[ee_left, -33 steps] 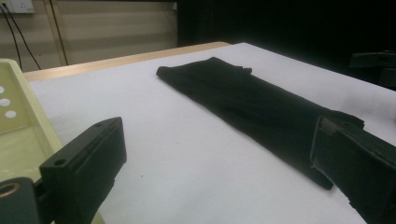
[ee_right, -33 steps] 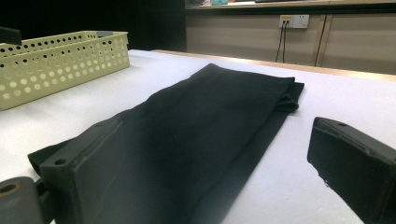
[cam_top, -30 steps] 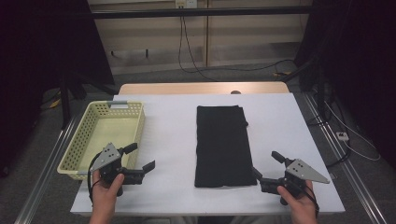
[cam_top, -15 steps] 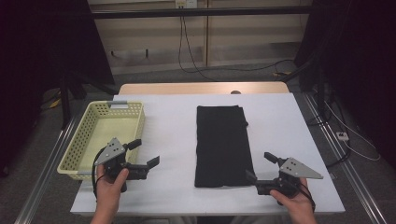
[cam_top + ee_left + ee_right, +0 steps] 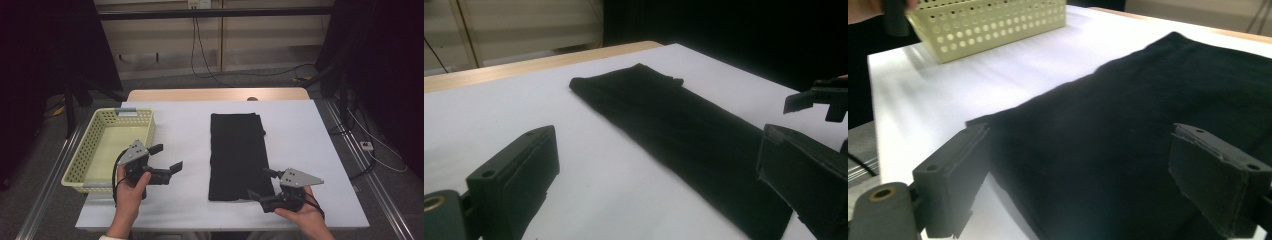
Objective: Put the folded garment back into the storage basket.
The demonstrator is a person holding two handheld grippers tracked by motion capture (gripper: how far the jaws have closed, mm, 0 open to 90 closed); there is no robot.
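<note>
The folded black cloth [image 5: 238,155], a long flat rectangle of dark fabric, lies on the white table top [image 5: 190,125] at about its middle, with its long sides running away from the person. Its near end reaches close to the table's front edge and its far end has a slightly ragged corner.

The right gripper [image 5: 262,184], held in the person's right hand [image 5: 300,212], sits at the cloth's near right corner. Its jaws stand wide apart and have just been closing a little. In the right gripper view the jaws straddle the near end of the cloth, but whether the pads touch the fabric cannot be told.

The left gripper [image 5: 166,157], held in the person's left hand [image 5: 131,184], is over bare table to the left of the cloth, well short of its edge. Its jaws point toward the cloth and gape wide with nothing between them.

Left of that hand, a pale yellow perforated plastic basket [image 5: 85,159] rests at the table's left edge. A light wooden board [image 5: 215,94] runs along the far side of the table.
</note>
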